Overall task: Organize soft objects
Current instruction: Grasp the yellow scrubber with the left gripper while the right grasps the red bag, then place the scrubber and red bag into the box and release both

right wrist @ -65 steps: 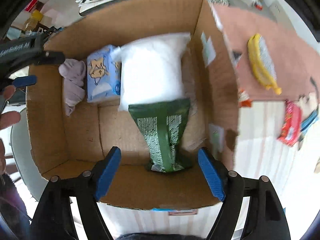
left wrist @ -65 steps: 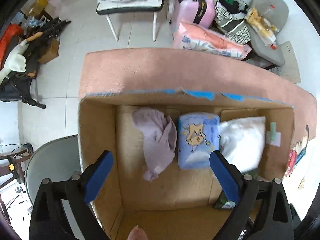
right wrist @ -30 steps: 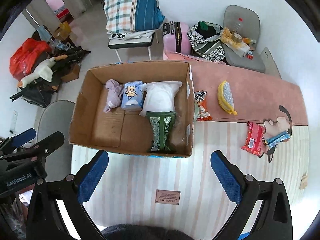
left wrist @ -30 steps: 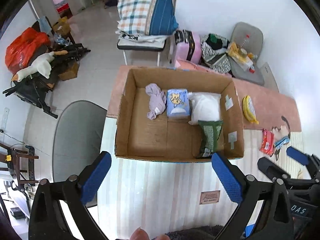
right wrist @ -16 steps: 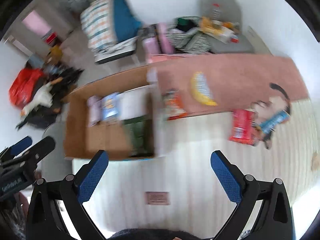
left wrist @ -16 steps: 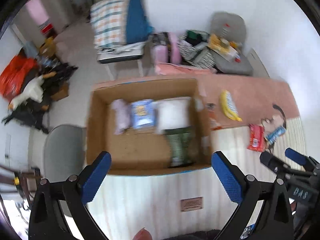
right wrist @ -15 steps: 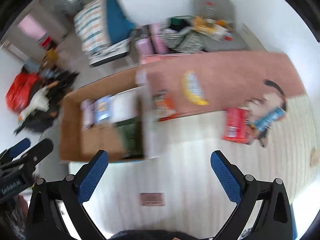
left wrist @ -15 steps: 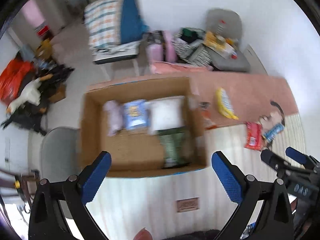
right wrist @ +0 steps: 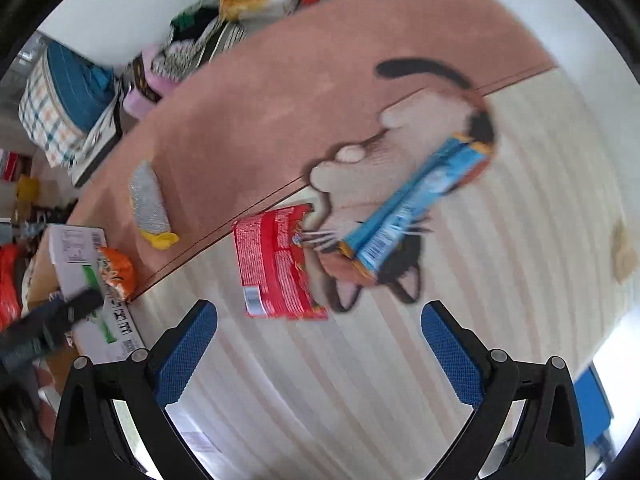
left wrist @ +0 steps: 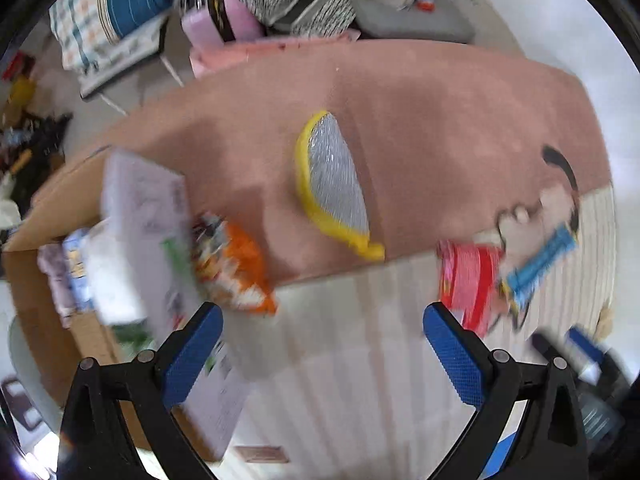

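At the far left the box (left wrist: 48, 216) stood on the table (left wrist: 340, 360), its white flap (left wrist: 140, 216) tipped outward over the rim; a cloth, a blue pack and a white pouch showed inside, though blurred. The orange packet (left wrist: 236, 268) lay right against that flap, just outside the box. Further right lay the yellow pouch (left wrist: 332, 184) with its silver mesh face, alone on the pink mat (left wrist: 420, 112). Beyond it the red packet (right wrist: 276, 260) sat on the striped part of the table, and the blue packet (right wrist: 416, 200) lay slantwise just beside it, over the cat picture.

The left hand-held gripper (left wrist: 320, 352) hung spread wide and empty above the table, between the orange packet and the red one. The right hand-held gripper (right wrist: 320, 348) was likewise spread and empty, with the red packet just ahead of its fingers.

The step looked like a reach for the next loose item. For the right side the red packet was the likeliest pick: come down flat, straddle its short width and pinch near an edge, since a thin foil packet will slip or buckle if squeezed mid-body. Keep clear of the blue packet's nearby end. The left would do best with the orange packet, minding the flap beside it.
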`<state>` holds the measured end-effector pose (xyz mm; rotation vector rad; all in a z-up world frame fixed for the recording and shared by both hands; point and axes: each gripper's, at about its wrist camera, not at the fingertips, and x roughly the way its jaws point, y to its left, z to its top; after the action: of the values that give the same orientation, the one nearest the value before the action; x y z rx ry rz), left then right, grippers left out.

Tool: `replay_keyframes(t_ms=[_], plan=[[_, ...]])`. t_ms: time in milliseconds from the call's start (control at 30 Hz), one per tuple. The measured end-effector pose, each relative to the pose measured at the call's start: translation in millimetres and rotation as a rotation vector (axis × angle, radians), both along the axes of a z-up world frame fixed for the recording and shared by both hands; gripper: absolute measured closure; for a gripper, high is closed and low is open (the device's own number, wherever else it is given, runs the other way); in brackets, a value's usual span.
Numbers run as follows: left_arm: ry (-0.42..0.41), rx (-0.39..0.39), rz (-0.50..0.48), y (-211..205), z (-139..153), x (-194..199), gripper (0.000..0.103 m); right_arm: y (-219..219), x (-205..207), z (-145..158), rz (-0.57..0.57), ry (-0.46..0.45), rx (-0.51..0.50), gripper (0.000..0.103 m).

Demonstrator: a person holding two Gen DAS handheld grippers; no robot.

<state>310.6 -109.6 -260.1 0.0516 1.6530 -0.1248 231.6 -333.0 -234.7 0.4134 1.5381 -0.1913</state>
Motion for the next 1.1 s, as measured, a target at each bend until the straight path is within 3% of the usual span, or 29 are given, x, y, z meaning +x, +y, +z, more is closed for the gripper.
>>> replay_keyframes(t_ms=[133, 233, 333, 500, 533, 567, 667, 700, 900, 1100], plan=[[0.073, 0.015, 0.020, -7, -33, 41, 0.000, 18, 23, -39, 0.057, 0.063, 0.030, 0.000], [0.125, 0.068, -0.002, -15, -61, 67, 0.001, 31, 34, -64, 0.088, 0.115, 0.034, 0.000], [0.171, 0.106, -0.029, -21, -86, 77, 0.006, 37, 37, -80, 0.099, 0.151, 0.033, 0.000], [0.222, 0.127, -0.043, -25, -110, 78, 0.036, 43, 34, -100, 0.086, 0.199, 0.042, 0.007], [0.222, 0.114, -0.038, -25, -109, 77, 0.048, 43, 34, -102, 0.081, 0.200, 0.047, 0.010], [0.219, 0.114, -0.042, -26, -107, 76, 0.054, 44, 33, -105, 0.076, 0.205, 0.046, 0.017], [0.175, 0.155, -0.077, -29, -99, 70, 0.057, 47, 31, -113, 0.066, 0.222, 0.039, 0.038], [0.162, 0.158, -0.080, -30, -96, 67, 0.057, 51, 31, -110, 0.076, 0.210, 0.025, 0.051], [0.055, 0.084, -0.093, -26, -41, 47, 0.057, 62, 25, -83, 0.081, 0.150, 0.015, 0.056], [-0.089, -0.067, -0.058, 23, 61, 13, 0.057, 93, 8, -10, 0.134, 0.026, 0.081, 0.056]])
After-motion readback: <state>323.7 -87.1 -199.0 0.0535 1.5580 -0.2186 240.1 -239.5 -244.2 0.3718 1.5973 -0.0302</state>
